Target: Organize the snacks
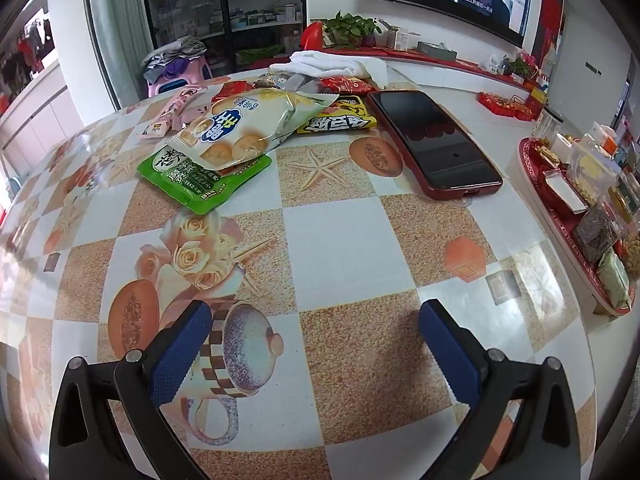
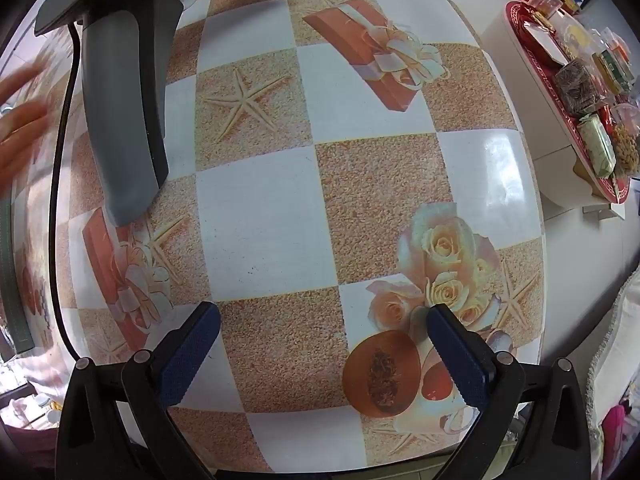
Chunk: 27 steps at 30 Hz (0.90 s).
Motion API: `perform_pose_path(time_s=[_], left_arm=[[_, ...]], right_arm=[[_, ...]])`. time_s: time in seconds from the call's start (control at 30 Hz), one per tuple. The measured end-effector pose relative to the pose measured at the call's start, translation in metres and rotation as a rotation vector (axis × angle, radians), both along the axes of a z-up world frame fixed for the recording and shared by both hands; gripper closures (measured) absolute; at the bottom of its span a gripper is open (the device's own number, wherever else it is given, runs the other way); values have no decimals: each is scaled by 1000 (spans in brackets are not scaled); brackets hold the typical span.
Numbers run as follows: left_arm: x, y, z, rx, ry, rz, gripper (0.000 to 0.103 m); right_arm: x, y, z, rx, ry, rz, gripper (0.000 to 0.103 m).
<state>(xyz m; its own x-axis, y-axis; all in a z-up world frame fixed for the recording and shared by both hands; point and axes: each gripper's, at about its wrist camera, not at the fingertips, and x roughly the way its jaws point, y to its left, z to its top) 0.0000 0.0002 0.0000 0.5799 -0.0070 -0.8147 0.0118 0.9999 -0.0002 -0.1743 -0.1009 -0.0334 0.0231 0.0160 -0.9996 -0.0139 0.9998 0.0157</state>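
Left gripper (image 1: 316, 344) and right gripper (image 2: 324, 344) both released, empty; reach biscuit bag (image 1: 240, 128) first, pinch its edge.

Green snack packet (image 1: 202, 178) (checkered tablecloth (image 1: 340, 248))

table (image 1: 344, 240): checkered cloth | on it: snack packets (image 1: 240, 128), phone (image 1: 434, 142), towel (image 1: 332, 65)
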Motion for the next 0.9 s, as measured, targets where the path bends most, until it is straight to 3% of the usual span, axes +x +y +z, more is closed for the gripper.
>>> perform_pose_path(time_s=[0.23, 0.57, 0.9], left_arm=[[0, 0, 0, 1, 0, 0, 0], [0, 0, 0, 0, 0, 0, 0], [0, 0, 0, 0, 1, 0, 0]], right_arm=[[-11, 1, 1, 1, -54, 18, 0], [7, 4, 5, -1, 23, 7, 0], [10, -5, -7, 0, 24, -32, 0]])
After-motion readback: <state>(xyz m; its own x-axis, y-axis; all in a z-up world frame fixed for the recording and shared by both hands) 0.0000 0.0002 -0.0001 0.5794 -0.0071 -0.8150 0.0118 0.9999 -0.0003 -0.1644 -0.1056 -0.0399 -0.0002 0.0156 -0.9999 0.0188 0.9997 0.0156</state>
